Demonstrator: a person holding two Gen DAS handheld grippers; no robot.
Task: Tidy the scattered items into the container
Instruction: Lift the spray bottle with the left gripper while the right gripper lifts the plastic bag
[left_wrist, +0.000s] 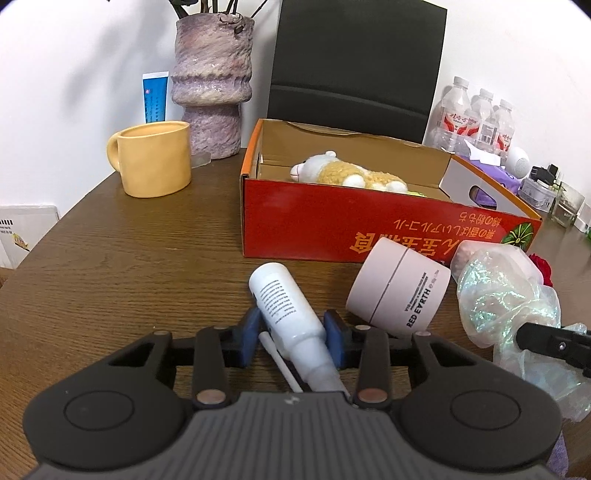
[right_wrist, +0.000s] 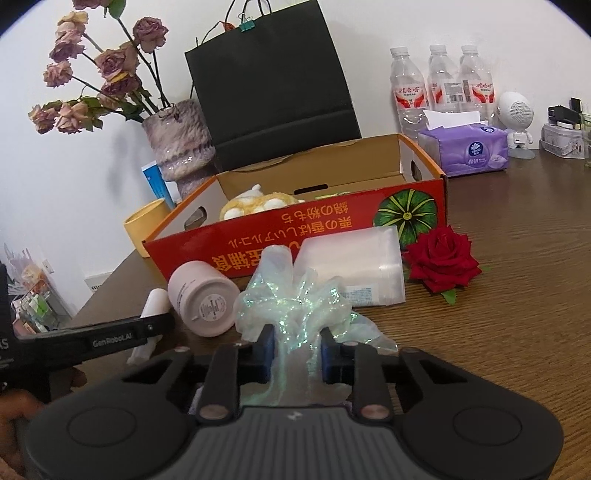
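A red cardboard box stands open on the wooden table with a plush toy inside. My left gripper is shut on a white spray bottle that lies on the table; the bottle also shows in the right wrist view. My right gripper is shut on an iridescent plastic wrap. A pink jar lies on its side between them. A frosted white container and a red rose lie in front of the box.
A yellow mug, a purple vase with dried roses and a blue tube stand at the back left. A black paper bag is behind the box. Water bottles, a tissue pack and a small white speaker are at the back right.
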